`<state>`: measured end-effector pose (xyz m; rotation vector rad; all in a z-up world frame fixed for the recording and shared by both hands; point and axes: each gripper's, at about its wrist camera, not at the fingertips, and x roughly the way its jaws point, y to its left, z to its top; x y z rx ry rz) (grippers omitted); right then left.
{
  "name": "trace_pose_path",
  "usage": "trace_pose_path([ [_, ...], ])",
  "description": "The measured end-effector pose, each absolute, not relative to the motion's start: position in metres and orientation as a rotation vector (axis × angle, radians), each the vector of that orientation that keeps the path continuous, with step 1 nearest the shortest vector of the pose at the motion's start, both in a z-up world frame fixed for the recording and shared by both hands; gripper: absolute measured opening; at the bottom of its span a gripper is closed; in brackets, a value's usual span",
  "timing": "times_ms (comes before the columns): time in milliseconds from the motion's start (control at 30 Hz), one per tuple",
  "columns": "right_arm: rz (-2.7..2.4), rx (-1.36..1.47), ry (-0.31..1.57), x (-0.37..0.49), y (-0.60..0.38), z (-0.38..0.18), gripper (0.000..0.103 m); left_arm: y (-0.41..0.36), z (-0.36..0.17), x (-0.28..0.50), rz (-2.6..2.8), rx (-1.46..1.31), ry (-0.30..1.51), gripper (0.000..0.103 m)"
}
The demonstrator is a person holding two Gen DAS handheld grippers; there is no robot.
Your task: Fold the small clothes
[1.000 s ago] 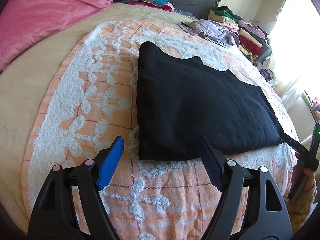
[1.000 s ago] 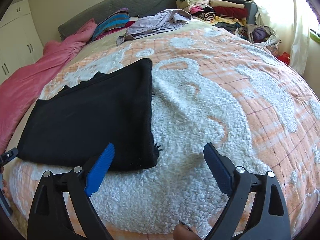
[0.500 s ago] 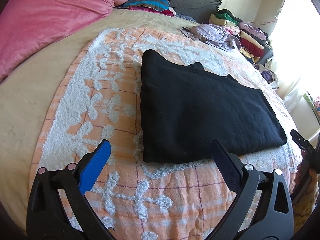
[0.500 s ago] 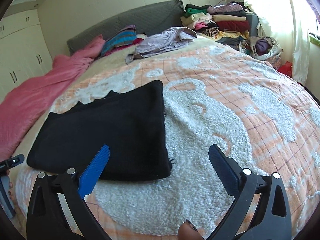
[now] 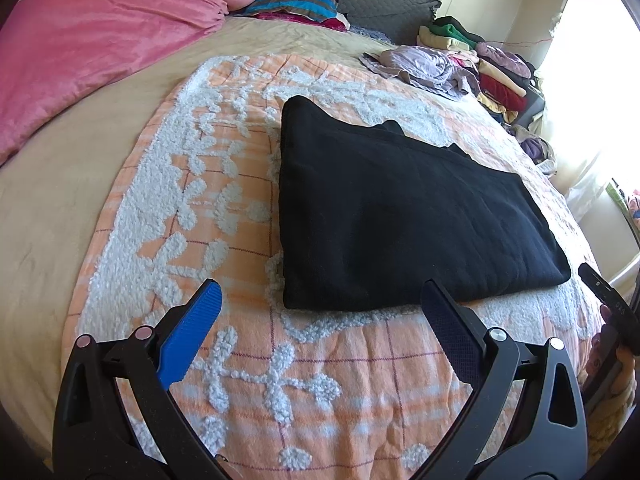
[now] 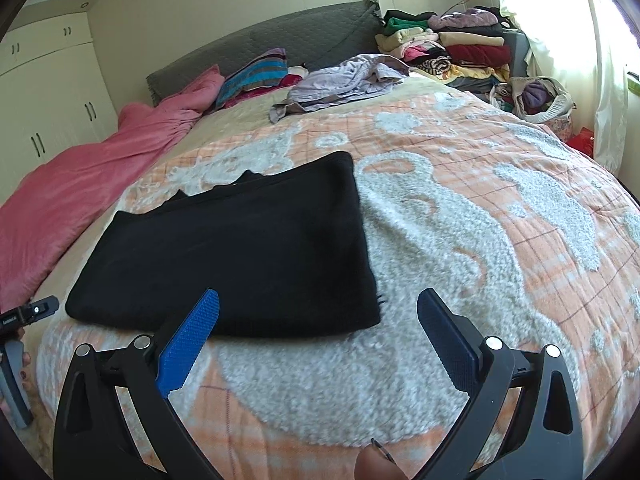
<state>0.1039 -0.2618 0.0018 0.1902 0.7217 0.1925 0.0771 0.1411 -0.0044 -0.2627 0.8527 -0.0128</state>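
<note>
1. The bed (image 5: 60,208) carries an orange-and-white tufted blanket (image 5: 208,184).
2. A folded black garment (image 5: 392,216) lies flat on it, mid-frame.
3. A pink duvet (image 5: 88,52) is heaped upper left; lilac clothes (image 6: 344,80) sit near the headboard.

Small white markings show on the right tool (image 5: 608,300) and left tool (image 6: 28,314), too blurred to read.

Both claws (image 5: 320,312) (image 6: 318,316) pulled back, spread wider since earlier.

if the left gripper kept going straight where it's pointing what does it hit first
Most likely the near edge of the folded black garment, which lies right ahead of the open left gripper on the orange and white bedspread. Depth is unclear; if angled down, it would meet the bedspread first.
</note>
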Motion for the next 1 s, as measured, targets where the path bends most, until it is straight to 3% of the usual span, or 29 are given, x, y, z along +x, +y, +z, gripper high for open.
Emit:
trace_pose_path([
  [1000,0.437,-0.074,0.656,0.063,-0.126,0.03,0.099,0.17,0.019,0.038,0.077,-0.258,0.815,0.093],
])
